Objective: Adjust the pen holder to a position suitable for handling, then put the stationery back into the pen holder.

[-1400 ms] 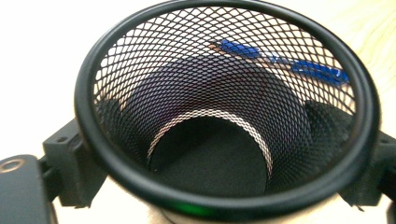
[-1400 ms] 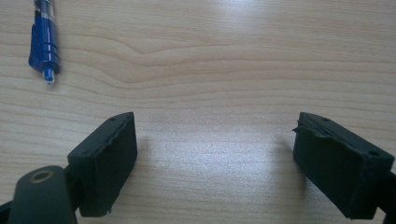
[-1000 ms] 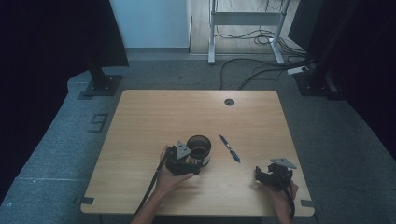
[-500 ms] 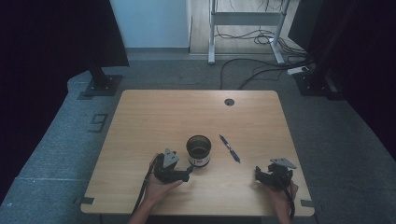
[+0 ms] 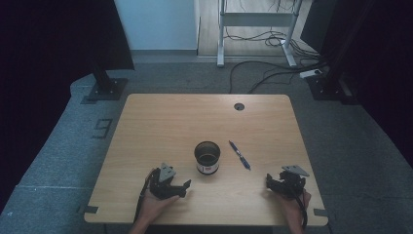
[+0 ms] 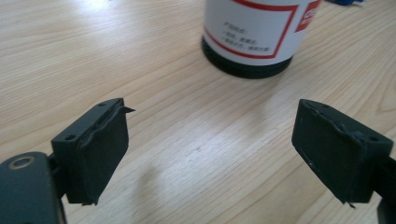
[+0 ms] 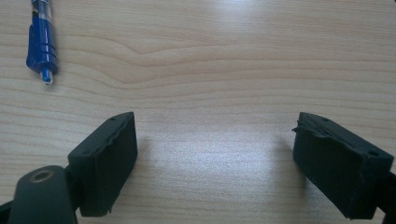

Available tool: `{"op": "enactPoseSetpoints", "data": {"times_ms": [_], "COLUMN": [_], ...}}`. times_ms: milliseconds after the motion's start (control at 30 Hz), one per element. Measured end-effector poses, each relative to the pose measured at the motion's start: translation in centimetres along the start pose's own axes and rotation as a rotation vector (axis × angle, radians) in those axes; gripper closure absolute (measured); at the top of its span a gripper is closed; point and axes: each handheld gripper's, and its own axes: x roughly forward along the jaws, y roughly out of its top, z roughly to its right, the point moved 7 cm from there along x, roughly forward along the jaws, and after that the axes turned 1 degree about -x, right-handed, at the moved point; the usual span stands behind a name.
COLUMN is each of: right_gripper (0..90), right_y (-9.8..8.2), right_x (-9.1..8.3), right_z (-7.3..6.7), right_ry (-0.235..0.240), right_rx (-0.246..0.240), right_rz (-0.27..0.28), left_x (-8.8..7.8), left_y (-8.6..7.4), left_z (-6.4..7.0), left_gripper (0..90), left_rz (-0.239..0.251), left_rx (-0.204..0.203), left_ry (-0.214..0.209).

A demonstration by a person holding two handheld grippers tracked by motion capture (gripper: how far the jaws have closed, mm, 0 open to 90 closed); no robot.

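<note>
A black cup with a white and red label [image 5: 207,158] stands upright near the middle of the wooden table [image 5: 160,126]; its lower part [image 6: 254,32] fills the top of the left gripper view. A blue pen [image 5: 239,155] lies just right of it, its tip end [image 7: 42,39] at the top left of the right gripper view. My left gripper [image 5: 184,186] rests near the front edge, left of and below the cup, open and apart from it [image 6: 210,135]. My right gripper [image 5: 269,181] sits at the front right, open over bare wood [image 7: 215,149].
A round cable hole [image 5: 238,106] is in the table's far right part. Cables [image 5: 272,68] and a metal frame [image 5: 253,19] stand on the floor behind. Dark curtains flank both sides.
My left gripper has let go of the cup and drawn back left and toward the front edge. The cup stays standing. The right gripper has not moved.
</note>
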Motion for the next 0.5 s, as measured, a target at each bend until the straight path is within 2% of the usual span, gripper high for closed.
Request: {"op": "enactPoseSetpoints", "data": {"times_ms": [167, 400, 500], "right_gripper": [14.1, 14.5, 18.7], "right_y": [0.01, 0.03, 0.08], "right_x": [-0.01, -0.02, -0.13], "right_z": [-0.01, -0.25, -0.32], "right_ry": [0.0, 0.017, 0.022], "right_rx": [-0.001, -0.018, -0.016], "right_rz": [0.0, 0.001, 0.002], "left_x": [-0.31, -0.3, -0.15], "left_y": [-0.31, -0.54, -0.71], "left_z": [-0.42, -0.51, -0.46], "left_gripper": [13.0, 13.9, 14.3], "left_rz": [0.007, 0.002, -0.007], "left_rx": [-0.017, -0.015, -0.012], "left_ry": [0.003, 0.007, 0.001]}}
